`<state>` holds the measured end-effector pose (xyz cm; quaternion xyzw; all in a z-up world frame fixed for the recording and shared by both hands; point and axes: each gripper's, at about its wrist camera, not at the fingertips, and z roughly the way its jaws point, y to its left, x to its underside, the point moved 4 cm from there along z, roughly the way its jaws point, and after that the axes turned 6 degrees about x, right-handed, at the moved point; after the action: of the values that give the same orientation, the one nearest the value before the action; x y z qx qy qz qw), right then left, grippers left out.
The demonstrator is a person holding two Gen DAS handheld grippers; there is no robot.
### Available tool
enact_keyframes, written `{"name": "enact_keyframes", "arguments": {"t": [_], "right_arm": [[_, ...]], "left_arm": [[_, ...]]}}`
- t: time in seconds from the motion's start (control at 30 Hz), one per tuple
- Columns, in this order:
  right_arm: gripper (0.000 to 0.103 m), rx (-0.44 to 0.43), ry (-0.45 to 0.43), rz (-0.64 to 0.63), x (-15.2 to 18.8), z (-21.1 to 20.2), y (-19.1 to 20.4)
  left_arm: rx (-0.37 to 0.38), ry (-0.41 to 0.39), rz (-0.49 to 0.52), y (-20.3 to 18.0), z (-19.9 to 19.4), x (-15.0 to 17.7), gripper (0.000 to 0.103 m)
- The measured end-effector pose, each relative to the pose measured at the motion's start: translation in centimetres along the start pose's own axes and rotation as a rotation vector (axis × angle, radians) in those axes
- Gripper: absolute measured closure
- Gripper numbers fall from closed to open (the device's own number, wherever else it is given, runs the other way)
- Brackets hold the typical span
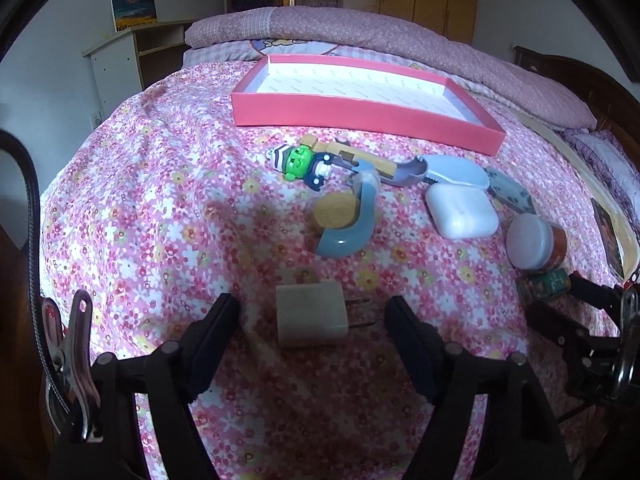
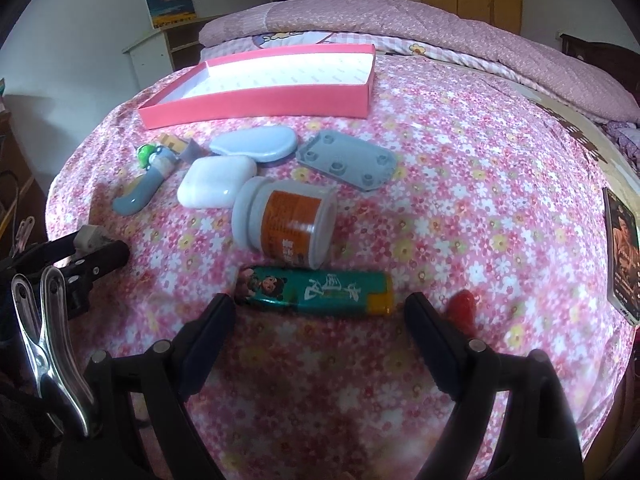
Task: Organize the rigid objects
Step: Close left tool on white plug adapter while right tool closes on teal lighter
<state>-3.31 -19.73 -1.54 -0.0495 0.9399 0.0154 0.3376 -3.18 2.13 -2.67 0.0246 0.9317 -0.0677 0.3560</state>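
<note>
You are seeing the jar (image 2: 285,222) lying before the tray (image 2: 256,106), the lighter (image 2: 316,290) before the jar, the case (image 2: 216,188) left of it.

Glossy white plastic case (image 2: 216,184), matt cardboard box (image 1: 360,114), wrinkled floral cloth bedspread (image 1: 160,220), shiny metal clip (image 2: 48,344).

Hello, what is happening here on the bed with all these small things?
A person holds two grippers over a flowered bedspread to tidy small objects. The left gripper is open around a white charger plug, not yet closed. The right gripper is open, just in front of a green lighter. The pink tray holds nothing yet. A white case and a pill bottle lie on the spread.
</note>
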Motion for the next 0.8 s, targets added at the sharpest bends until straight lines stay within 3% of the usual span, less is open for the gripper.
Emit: {"name": "enact_keyframes", "arguments": {"t": [0.53,0.8], "right_arm": [[0.013,0.057,-0.011,0.023,-0.65,0.68,1.02],[0.019,0.059,-0.023,0.017,-0.39,0.43,0.78]], "left_arm": [[-0.01,-0.002,0.006,0.1,-0.17,0.15,0.026],[-0.035,-0.014,0.016,0.11,-0.79,0.08,0.045]]}}
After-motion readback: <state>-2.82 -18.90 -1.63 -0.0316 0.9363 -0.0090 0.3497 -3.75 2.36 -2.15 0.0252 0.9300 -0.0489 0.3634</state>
